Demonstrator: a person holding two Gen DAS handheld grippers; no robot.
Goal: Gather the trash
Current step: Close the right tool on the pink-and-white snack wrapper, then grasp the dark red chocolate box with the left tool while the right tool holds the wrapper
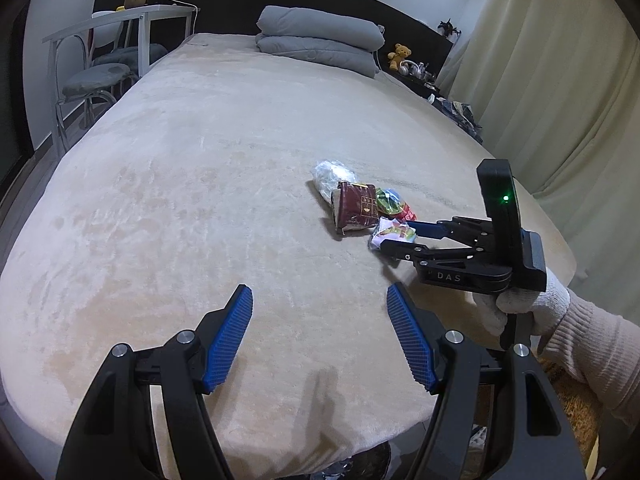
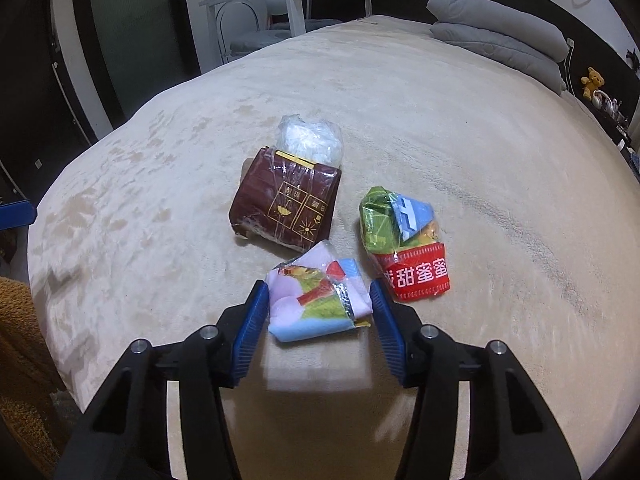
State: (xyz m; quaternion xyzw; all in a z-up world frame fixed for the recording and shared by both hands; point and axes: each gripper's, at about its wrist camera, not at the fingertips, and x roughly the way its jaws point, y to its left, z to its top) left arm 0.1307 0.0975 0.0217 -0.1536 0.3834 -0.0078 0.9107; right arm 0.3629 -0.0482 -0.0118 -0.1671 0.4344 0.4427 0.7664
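Note:
Several pieces of trash lie together on the beige bed [image 1: 180,200]. They are a pink snack wrapper [image 2: 316,304], a brown packet [image 2: 284,208], a crumpled clear plastic bag [image 2: 310,140] and a green-and-red packet [image 2: 404,248]. My right gripper [image 2: 319,292] is shut on the pink wrapper, one blue pad pressing on each side of it. The left wrist view shows that gripper [image 1: 394,236] reaching in from the right, held by a gloved hand [image 1: 532,304]. My left gripper [image 1: 320,296] stands open over bare bedding near the bed's front edge, with nothing between its fingers.
A folded grey duvet [image 1: 320,40] lies at the head of the bed. A white desk [image 1: 120,20] with chairs stands to the left. A curtain [image 1: 560,80] hangs on the right, and a teddy bear [image 1: 399,54] sits on a cluttered shelf.

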